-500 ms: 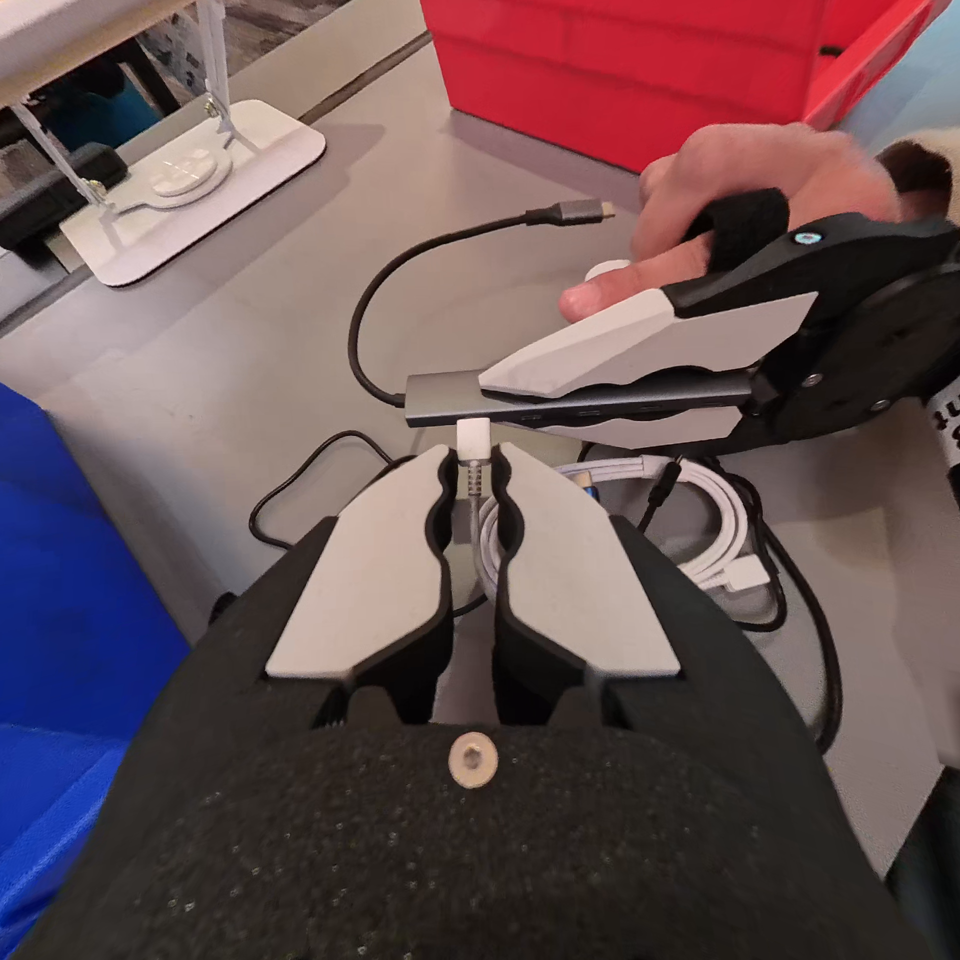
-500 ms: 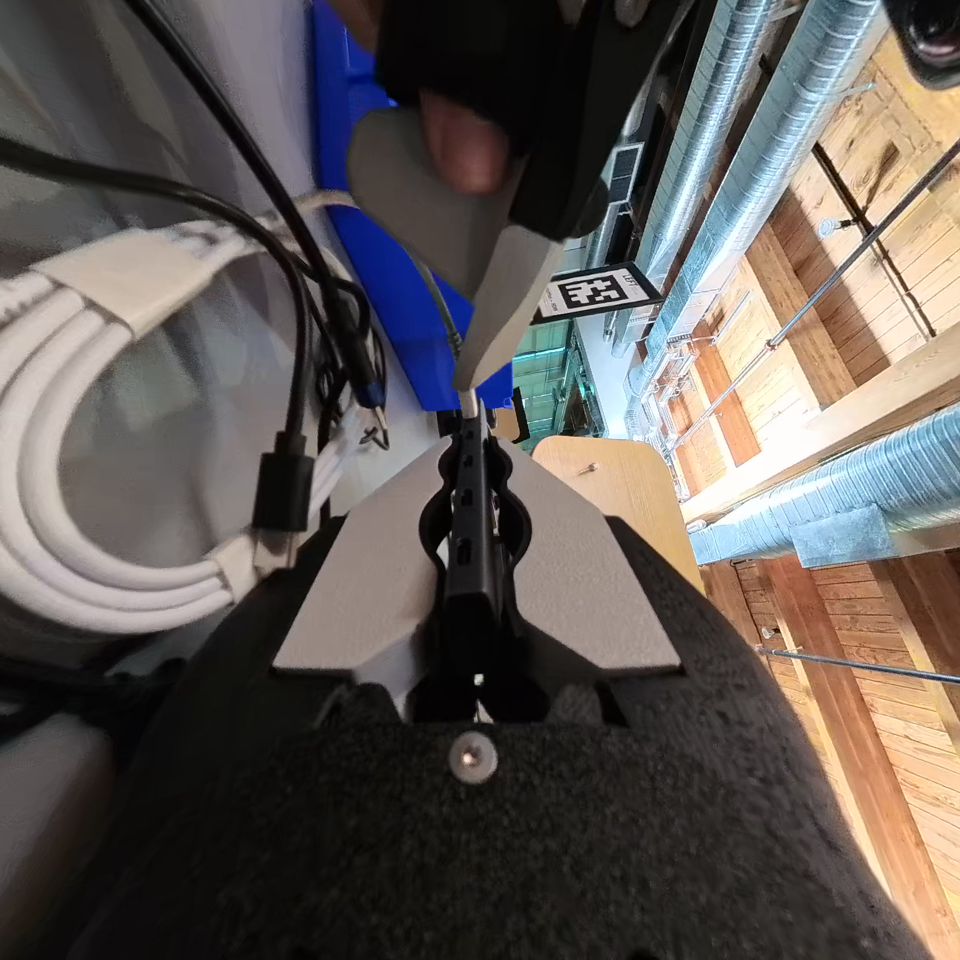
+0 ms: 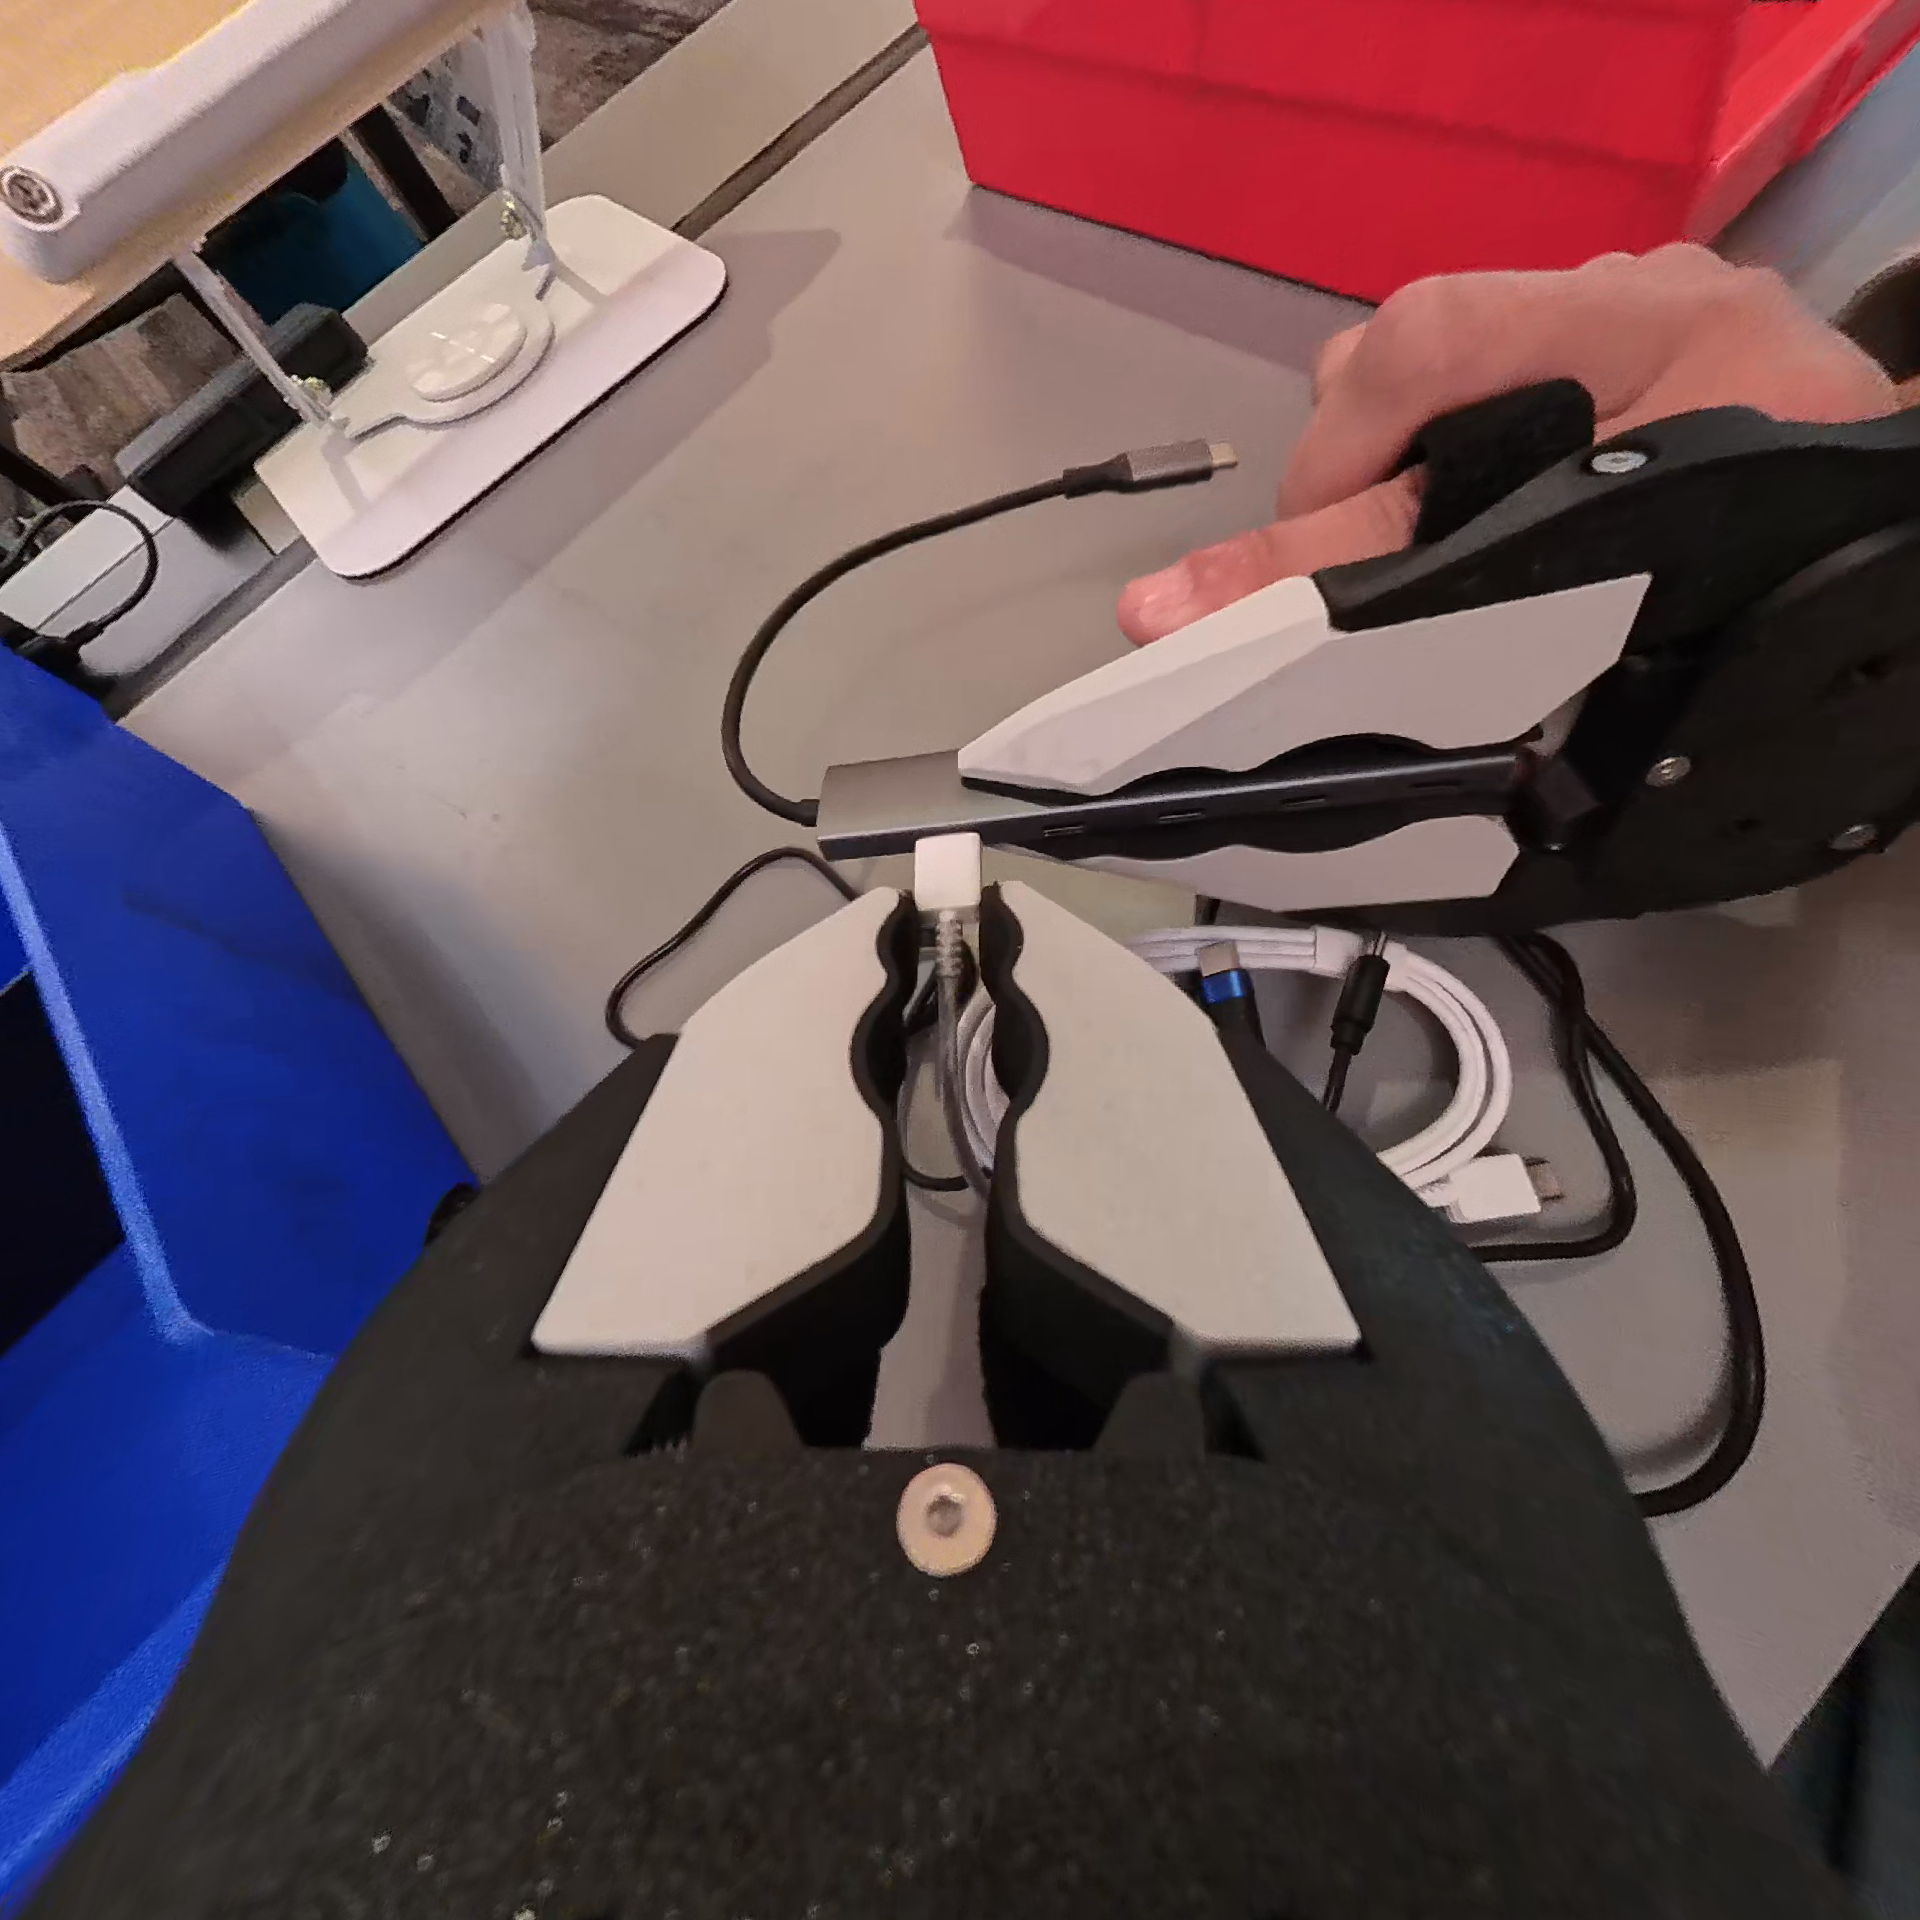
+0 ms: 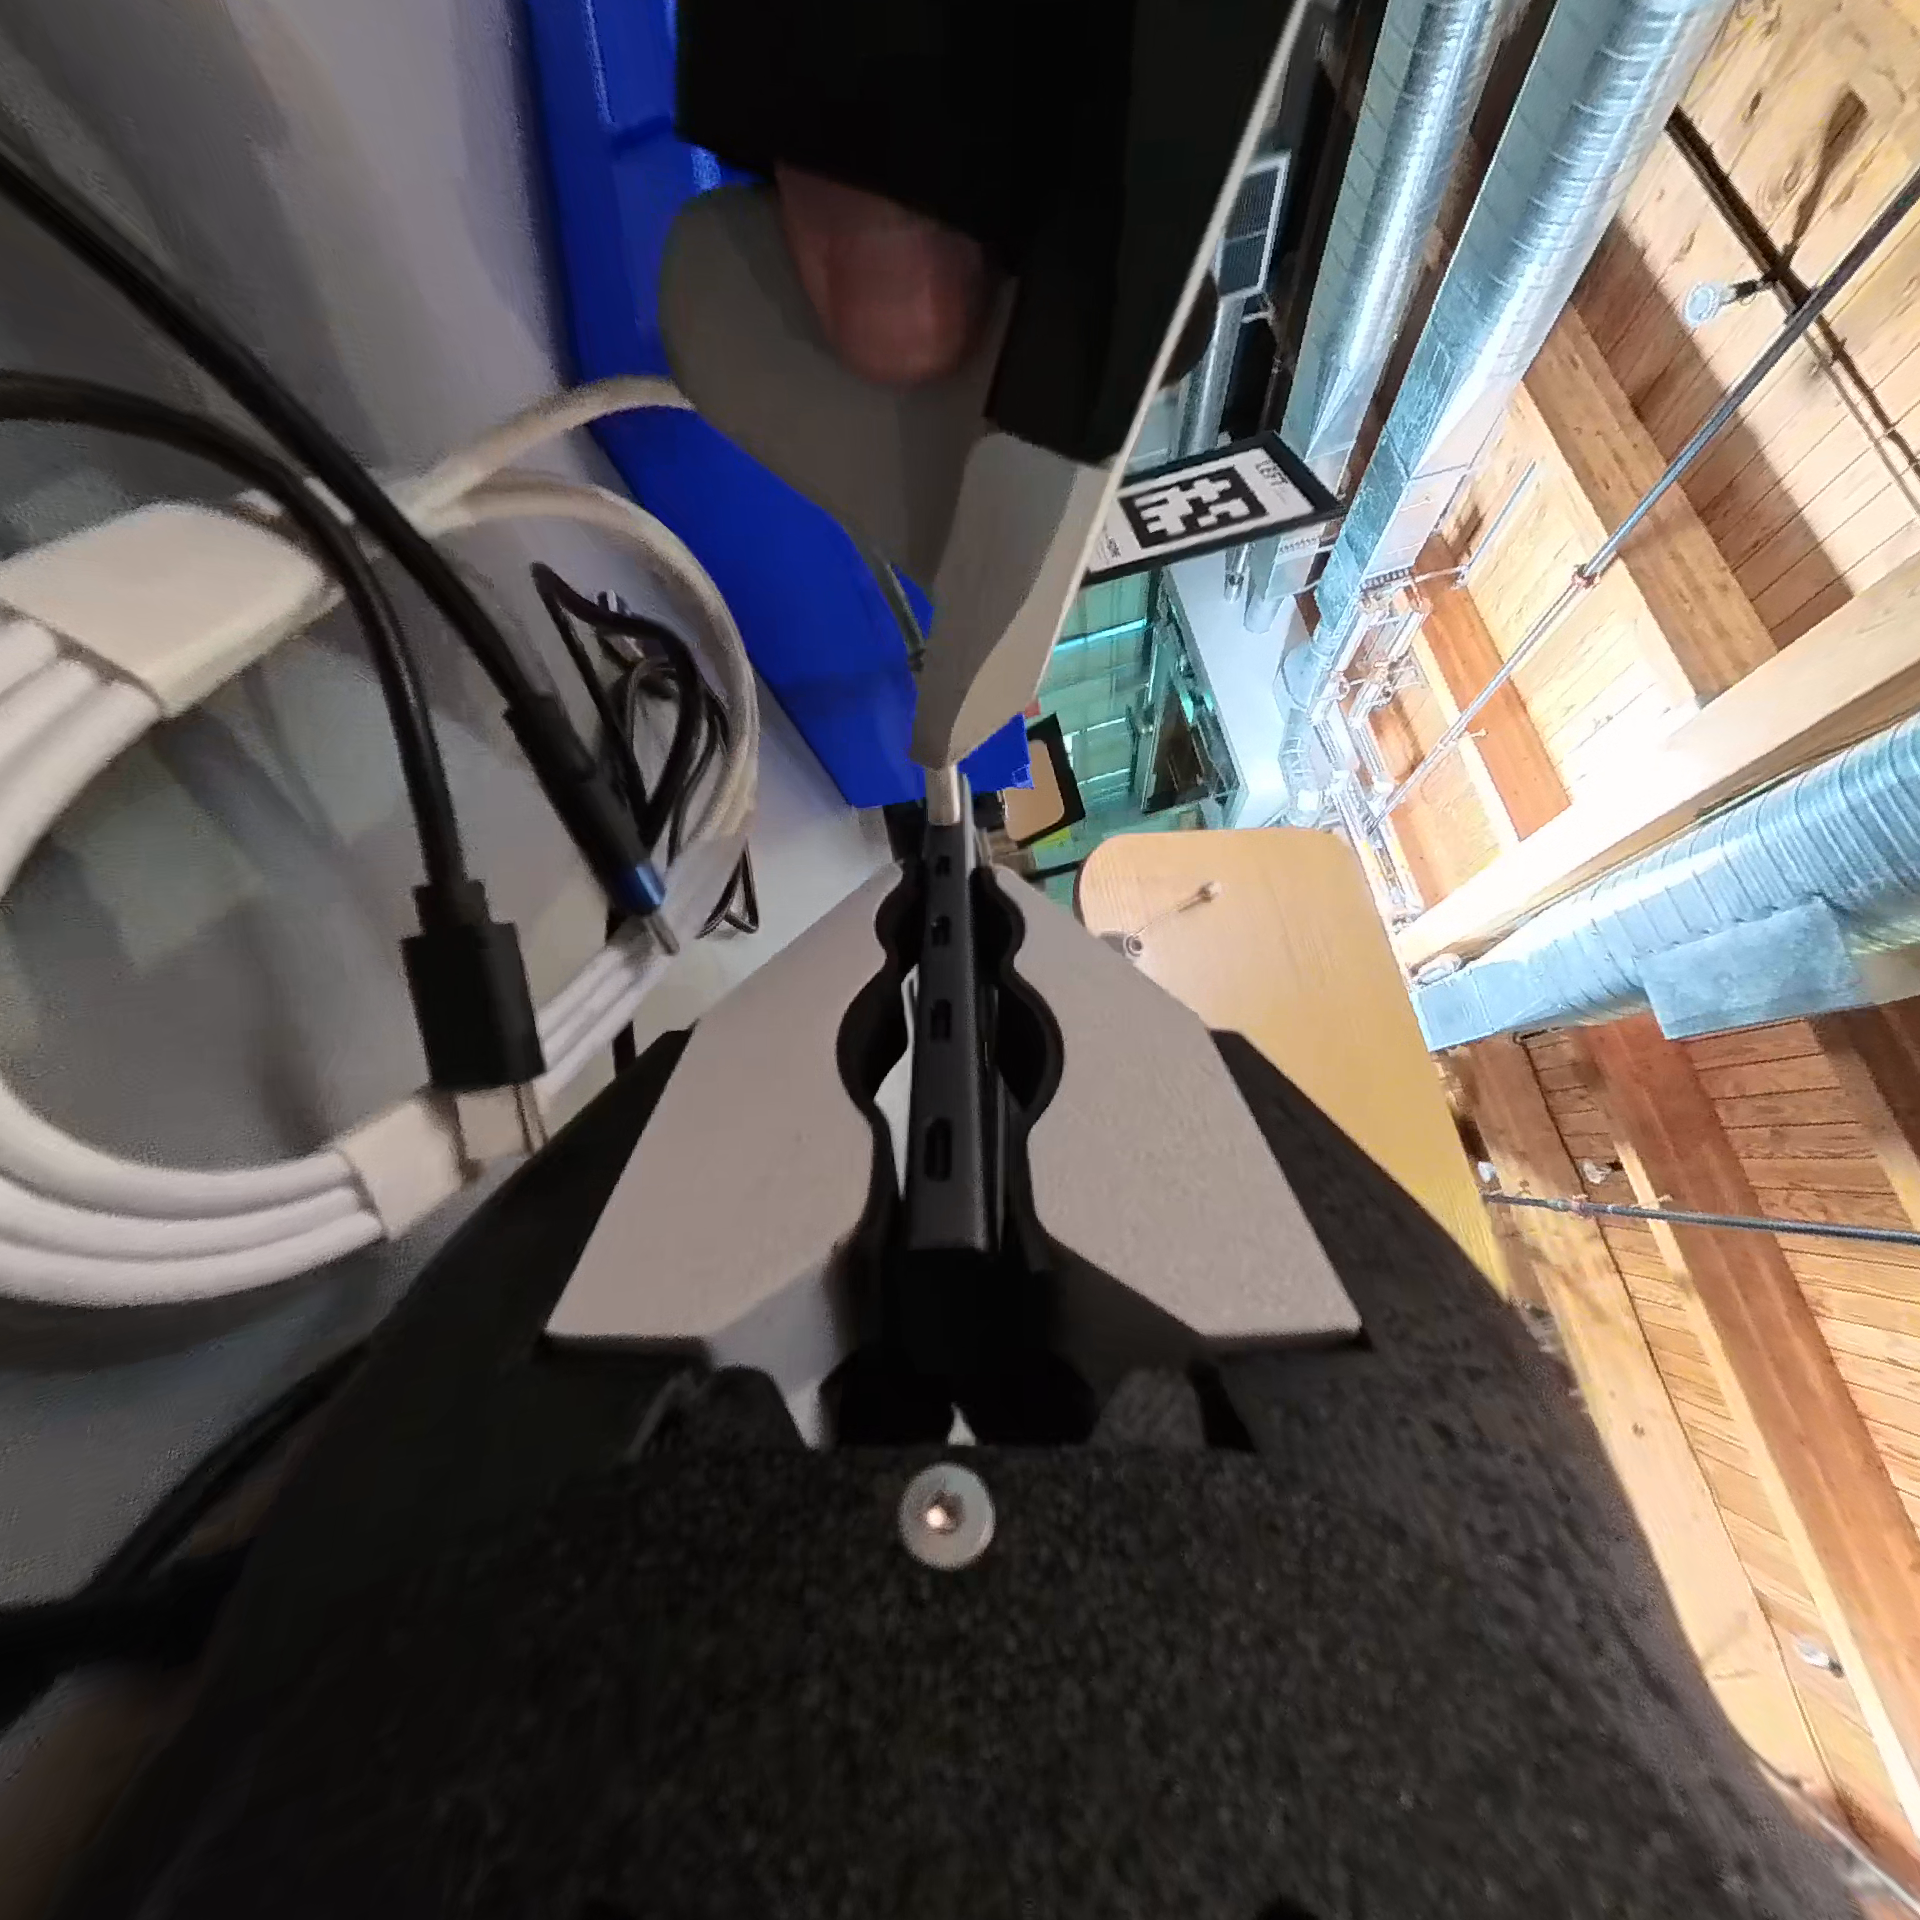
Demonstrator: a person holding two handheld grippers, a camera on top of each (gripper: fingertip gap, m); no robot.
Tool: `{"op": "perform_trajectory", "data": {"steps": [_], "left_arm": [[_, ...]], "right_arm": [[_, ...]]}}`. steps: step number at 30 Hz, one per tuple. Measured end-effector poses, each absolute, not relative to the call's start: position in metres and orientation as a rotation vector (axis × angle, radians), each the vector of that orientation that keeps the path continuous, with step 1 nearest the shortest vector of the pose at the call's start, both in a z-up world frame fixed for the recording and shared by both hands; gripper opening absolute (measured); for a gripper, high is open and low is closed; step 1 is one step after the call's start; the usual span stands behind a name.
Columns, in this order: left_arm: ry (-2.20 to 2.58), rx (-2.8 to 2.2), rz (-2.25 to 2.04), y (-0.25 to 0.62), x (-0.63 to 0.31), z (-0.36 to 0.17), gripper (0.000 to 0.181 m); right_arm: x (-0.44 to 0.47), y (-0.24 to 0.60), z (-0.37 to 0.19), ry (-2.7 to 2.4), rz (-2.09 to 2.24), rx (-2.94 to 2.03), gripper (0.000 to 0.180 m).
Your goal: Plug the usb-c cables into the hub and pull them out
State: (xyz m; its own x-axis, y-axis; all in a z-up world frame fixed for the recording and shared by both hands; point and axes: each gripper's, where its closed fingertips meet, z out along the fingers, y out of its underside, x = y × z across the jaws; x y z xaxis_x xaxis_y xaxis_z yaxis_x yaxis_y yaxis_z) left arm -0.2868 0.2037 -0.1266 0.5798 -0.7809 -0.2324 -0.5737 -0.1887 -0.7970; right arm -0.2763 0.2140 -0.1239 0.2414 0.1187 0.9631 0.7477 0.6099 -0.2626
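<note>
Hub (image 3: 894, 805) clamped in right gripper (image 3: 977, 795), white plug (image 3: 945, 873) at left gripper (image 3: 943, 909)

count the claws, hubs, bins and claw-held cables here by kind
claws: 2 (left claw, right claw)
hubs: 1 (hub)
bins: 2 (red bin, blue bin)
claw-held cables: 1 (white-plug cable)
total: 6

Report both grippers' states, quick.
Left gripper: shut on the white plug, which meets the hub.
Right gripper: shut on the hub.
</note>
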Motion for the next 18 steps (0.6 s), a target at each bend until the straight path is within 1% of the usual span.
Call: {"op": "perform_trajectory", "data": {"steps": [16,17,18], "left_arm": [[1.068,-1.911,-0.31,0.203,-0.288,-0.125,0.011],[1.069,-1.913,-0.308,0.202,-0.289,-0.124,0.003],[1.056,-1.902,-0.31,0.201,-0.291,-0.12,0.003]], "right_arm": [[-0.276,0.218,-0.125,-1.269,-0.535,-0.867,0.01],[-0.275,0.219,-0.125,-1.266,-0.532,-0.877,0.01],[-0.267,0.229,-0.129,-1.259,-0.585,-0.94,0.008]]}}
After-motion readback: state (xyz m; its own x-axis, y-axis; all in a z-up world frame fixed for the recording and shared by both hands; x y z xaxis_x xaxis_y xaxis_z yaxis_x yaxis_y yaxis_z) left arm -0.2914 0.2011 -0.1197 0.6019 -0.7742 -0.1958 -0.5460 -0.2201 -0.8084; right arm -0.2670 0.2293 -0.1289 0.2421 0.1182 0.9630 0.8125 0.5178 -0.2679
